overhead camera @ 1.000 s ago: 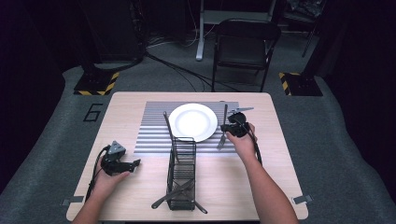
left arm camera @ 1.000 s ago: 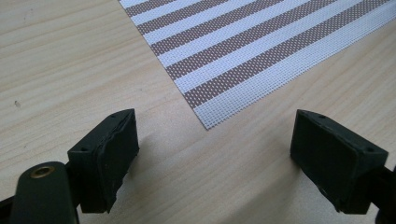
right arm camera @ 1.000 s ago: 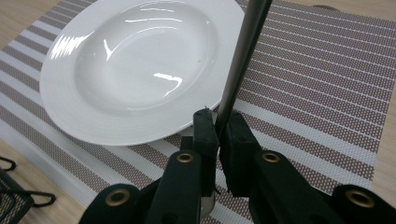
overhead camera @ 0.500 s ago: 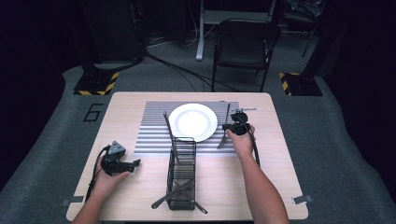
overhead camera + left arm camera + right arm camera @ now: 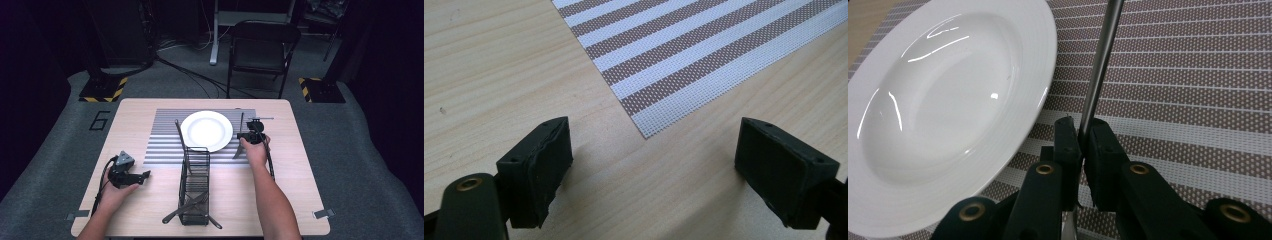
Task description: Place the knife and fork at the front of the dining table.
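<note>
Seen from the high view, a person works a striped placemat [image 5: 167,142] on a pale wooden surface [image 5: 295,175]. The right gripper [image 5: 248,136] hangs just to the right of a white plate [image 5: 206,130], gripping a knife [image 5: 240,145] that lies lengthwise beside the plate, as a table setting would have it. A second piece of cutlery [image 5: 261,119] lies crosswise just beyond the gripper; what kind it is cannot be made out at this range. The left gripper [image 5: 134,176] rests low on the bare wood, well apart from the work and seemingly idle. A black wire caddy [image 5: 194,187] sits between the two forearms with more utensils lying in it, and a thin utensil [image 5: 178,134] lies to the plate's left.

From the left gripper view, the jaws stand spread wide with nothing between them, aimed at the placemat's corner [image 5: 644,131] on the wood.

From the right gripper view, the jaws are pressed onto the knife's metal shaft [image 5: 1100,65], which runs up and away over the brown and white stripes. The plate's rim [image 5: 1045,75] lies close alongside the shaft, leaving little room on that side.
</note>
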### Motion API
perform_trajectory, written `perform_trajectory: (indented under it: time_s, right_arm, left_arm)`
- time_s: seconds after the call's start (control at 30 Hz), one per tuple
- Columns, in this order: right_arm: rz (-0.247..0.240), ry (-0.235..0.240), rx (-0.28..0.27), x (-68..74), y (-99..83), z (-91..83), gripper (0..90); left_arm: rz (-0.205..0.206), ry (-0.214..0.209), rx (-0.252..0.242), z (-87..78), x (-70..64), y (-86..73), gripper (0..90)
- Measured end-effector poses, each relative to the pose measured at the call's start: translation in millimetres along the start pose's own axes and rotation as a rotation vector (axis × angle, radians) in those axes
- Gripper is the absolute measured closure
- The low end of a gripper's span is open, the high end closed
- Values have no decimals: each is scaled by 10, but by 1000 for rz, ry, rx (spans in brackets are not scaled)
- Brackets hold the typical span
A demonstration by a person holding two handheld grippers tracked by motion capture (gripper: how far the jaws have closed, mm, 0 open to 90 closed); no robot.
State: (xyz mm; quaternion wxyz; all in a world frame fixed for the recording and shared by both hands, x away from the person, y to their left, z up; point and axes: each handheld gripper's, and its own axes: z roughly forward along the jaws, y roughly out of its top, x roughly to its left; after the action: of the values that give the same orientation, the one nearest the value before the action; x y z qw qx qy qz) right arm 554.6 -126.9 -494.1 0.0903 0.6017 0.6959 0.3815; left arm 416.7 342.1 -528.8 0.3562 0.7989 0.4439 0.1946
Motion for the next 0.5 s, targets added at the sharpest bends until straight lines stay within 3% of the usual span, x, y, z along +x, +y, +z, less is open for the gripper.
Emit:
perform_trajectory:
  time_s: [0.17,0.33,0.5]
  right_arm:
    - [68,18,-7,-17,4,49,863]
    - [47,16,-5,35,55,33,874]
    - [101,7,-9,38,102,10,875]
  left_arm:
    - [-2,-1,0,-2,-4,-3,152]
    - [-2,-1,0,-2,-4,-3,152]
    - [1,-1,2,-4,-5,-3,152]
